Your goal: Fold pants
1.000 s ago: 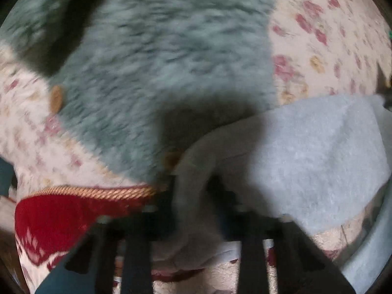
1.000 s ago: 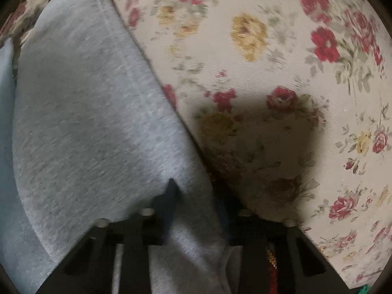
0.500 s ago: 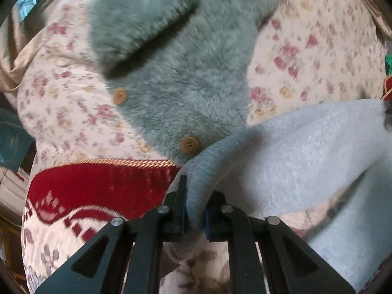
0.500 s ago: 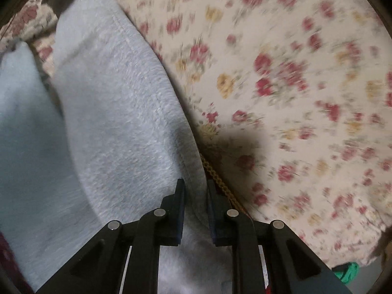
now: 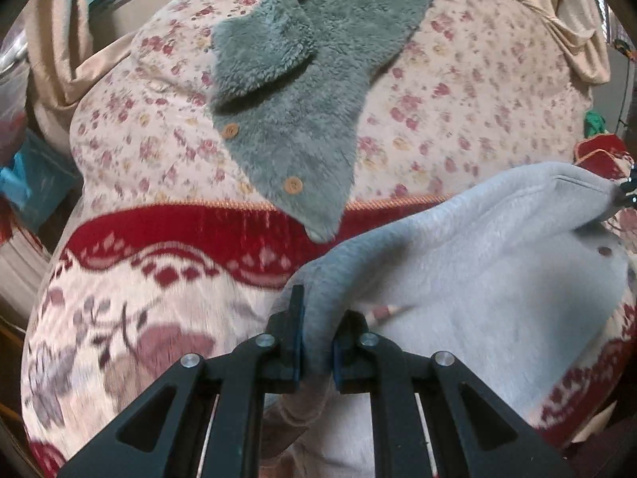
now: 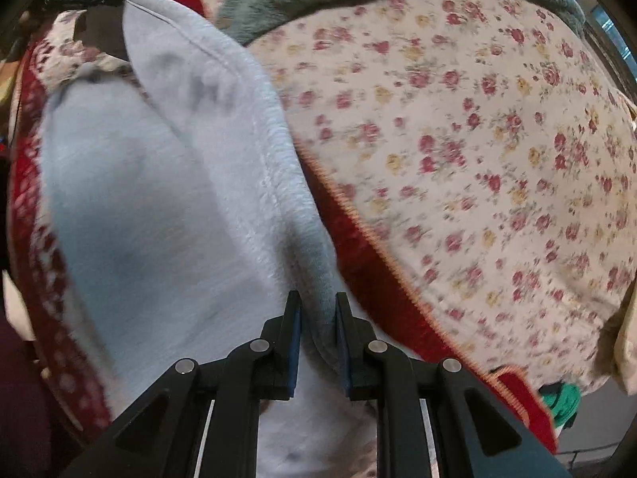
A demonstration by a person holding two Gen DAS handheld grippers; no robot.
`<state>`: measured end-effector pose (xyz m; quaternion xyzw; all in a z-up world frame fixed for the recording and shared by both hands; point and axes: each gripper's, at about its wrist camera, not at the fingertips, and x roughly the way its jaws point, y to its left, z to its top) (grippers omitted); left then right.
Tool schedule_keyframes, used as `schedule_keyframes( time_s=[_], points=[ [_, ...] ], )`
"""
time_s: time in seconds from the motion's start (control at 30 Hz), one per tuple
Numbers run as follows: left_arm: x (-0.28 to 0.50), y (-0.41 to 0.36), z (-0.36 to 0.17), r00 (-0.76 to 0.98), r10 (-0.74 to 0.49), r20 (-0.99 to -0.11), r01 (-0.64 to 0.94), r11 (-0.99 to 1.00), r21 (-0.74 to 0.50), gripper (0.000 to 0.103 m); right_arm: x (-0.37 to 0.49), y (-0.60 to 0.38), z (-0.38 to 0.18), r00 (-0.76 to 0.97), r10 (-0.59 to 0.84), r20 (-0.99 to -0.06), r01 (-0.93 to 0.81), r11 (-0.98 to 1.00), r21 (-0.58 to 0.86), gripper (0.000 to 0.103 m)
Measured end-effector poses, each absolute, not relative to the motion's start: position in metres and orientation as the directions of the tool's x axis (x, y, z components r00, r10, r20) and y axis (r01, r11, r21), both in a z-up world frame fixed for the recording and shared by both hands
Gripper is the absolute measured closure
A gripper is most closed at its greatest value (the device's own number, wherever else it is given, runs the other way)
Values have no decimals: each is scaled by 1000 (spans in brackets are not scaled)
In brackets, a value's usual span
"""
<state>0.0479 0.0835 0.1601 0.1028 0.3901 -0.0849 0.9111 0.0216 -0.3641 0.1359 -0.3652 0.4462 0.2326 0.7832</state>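
Note:
The light grey fleece pants (image 5: 497, 263) hang between both grippers, lifted above the bed. My left gripper (image 5: 316, 332) is shut on one edge of the pants, and the cloth stretches away to the right. My right gripper (image 6: 317, 330) is shut on another edge of the pants (image 6: 191, 199), with the seam running up and left. The far end of the pants reaches the other gripper at the frame edge in each view.
A grey-green fleece jacket (image 5: 302, 91) with tan buttons lies on the floral bedsheet (image 5: 458, 91). A red and cream patterned blanket (image 5: 159, 279) covers the near side of the bed. Curtains and a window stand behind. A green item (image 6: 561, 398) lies at the bed's edge.
Both grippers have risen and pulled back from the bed, lifting the pants with them. The jacket and sheet now look farther away.

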Motion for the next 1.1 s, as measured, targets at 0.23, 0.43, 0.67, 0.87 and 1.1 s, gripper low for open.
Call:
schedule_keyframes(
  time_s=[0.23, 0.43, 0.67, 0.87, 1.1],
  points=[
    [-27, 94, 129, 662, -114, -741, 254, 964, 78, 93, -44, -370, 105, 415, 53, -908, -713, 639, -289, 92],
    [-73, 95, 88, 640, -121, -759, 259, 964, 65, 92, -81, -379, 75, 383, 50, -922, -713, 651, -261, 92],
    [-88, 106, 76, 632, -212, -746, 214, 972, -96, 48, -99, -380, 46, 430, 24, -902, -671, 677, -302, 84],
    [-123, 135, 91, 682, -237, -692, 117, 969, -216, 18, -123, -388, 85, 359, 262, -896, -657, 753, -43, 80],
    [-143, 151, 61, 667, -189, -721, -110, 932, -346, 16, -128, -322, 90, 286, 674, -681, -654, 657, 375, 80]
  ],
)
